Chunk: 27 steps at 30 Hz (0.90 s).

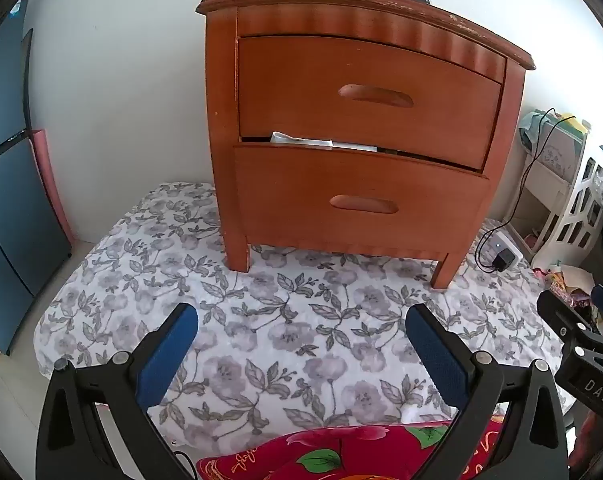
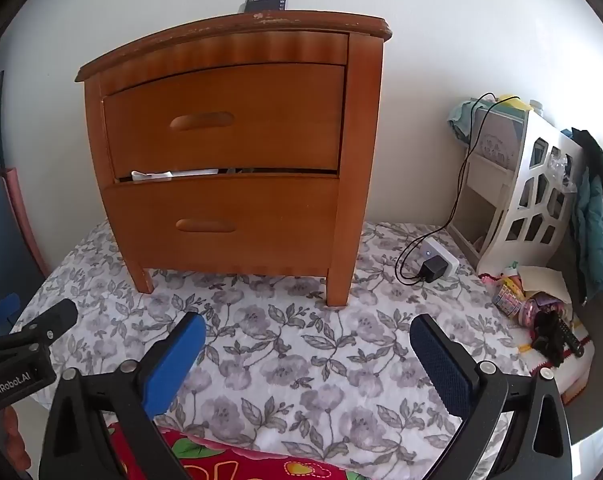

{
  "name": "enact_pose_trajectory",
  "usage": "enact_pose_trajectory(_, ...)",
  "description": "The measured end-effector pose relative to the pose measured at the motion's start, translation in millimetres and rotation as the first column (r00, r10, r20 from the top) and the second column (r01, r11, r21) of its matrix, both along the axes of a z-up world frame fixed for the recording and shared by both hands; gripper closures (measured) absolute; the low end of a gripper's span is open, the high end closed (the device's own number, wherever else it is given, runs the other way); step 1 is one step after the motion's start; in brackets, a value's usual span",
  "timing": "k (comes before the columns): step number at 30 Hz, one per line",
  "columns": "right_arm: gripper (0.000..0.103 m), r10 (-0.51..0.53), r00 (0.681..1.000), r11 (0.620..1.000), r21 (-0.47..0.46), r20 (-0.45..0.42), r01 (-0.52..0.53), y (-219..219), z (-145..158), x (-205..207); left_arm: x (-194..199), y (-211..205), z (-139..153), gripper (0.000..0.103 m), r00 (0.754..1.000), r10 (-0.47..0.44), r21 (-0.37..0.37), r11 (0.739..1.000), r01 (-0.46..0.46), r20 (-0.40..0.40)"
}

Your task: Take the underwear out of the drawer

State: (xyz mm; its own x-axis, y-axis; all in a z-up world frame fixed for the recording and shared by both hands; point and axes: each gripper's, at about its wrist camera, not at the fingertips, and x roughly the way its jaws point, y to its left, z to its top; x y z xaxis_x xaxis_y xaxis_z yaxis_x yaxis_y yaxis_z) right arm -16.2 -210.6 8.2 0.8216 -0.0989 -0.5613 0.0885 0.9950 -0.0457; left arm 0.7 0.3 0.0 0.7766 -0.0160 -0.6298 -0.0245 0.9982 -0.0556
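Drawers stood shut ahead and above my wide-open, empty left claw and right claw, handles lying crosswise.

Both views are bright and evenly lit with soft daylight; the white wall behind the nightstand is close to washed out. Shadows are faint (only a thin dark band under the nightstand's base on the floral bedspread). Focus is sharp across the centre. Fisheye distortion bows straight edges hard, and a black vignette rings the corners of each frame.
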Motion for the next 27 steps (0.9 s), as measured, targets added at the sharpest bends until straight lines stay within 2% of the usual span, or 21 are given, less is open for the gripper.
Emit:
enact_pose_trajectory(8,0.000,0.003,1.000,1.000,0.007,0.003,-0.003,0.0,-0.1,-1.0,1.6,2.5,0.1,0.000,1.000,0.012,0.001,1.000,-0.012,0.016)
enact_pose_trajectory(13,0.000,0.005,1.000,1.000,0.016,0.007,-0.005,-0.9,-2.5,-1.5,1.0,3.9,-1.4,0.000,1.000,-0.018,-0.052,0.998,0.019,0.012)
enact_pose_trajectory(27,0.000,0.027,0.999,1.000,-0.010,0.032,-0.027,2.9,-0.8,-4.5,-2.6,2.2,1.4,0.000,0.999,-0.009,-0.031,0.999,0.010,0.049)
